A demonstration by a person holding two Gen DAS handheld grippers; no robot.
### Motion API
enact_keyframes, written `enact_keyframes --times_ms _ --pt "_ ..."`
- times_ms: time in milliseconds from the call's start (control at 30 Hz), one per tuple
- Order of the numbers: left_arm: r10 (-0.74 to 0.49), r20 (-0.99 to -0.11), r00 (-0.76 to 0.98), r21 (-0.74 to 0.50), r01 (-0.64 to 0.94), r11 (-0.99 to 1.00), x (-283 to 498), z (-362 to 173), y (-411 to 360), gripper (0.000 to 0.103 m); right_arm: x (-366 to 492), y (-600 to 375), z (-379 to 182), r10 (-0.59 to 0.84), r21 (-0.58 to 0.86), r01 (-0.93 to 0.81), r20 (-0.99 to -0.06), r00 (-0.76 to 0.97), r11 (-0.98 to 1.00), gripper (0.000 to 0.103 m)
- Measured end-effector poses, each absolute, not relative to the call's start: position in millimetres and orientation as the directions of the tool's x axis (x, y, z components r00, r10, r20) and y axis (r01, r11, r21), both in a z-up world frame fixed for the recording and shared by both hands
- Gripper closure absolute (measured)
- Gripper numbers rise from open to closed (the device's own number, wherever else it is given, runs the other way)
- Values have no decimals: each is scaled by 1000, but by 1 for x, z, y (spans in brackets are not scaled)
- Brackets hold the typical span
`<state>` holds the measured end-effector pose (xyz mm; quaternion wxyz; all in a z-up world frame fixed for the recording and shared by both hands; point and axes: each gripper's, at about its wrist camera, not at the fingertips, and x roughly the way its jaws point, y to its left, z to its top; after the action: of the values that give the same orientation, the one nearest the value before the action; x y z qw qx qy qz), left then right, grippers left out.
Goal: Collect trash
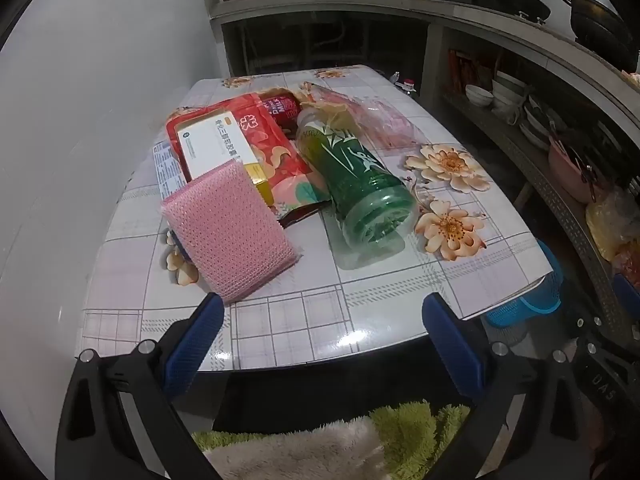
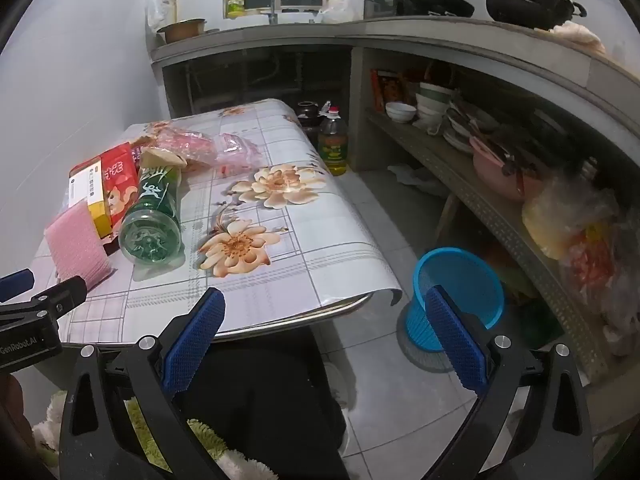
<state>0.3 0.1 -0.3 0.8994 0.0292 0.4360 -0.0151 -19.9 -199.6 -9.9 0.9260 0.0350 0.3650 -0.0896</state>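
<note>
A: Any writing legible?
B: "GenRobot.AI" on the left gripper (image 2: 24,292), lower left of the right view. The red packet (image 1: 276,148) shows "MILK".
A: The jaws?
B: Left and right gripper (image 2: 324,336) both stand wide apart, empty. The green bottle (image 1: 356,176) lies mid-frame on the counter (image 1: 304,320), blue basket (image 2: 460,276) lower right.

Glossy floral tablecloth (image 1: 360,320), clear green plastic bottle (image 1: 360,184), blue plastic basket (image 2: 460,280)
</note>
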Motion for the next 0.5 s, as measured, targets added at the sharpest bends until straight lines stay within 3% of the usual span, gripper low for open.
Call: enact_keyframes --times_ms 500 --pt "7 -785 620 43 44 998 1 -5 4 6 -21 -202 -11 -140 4 196 -683 716 981 7"
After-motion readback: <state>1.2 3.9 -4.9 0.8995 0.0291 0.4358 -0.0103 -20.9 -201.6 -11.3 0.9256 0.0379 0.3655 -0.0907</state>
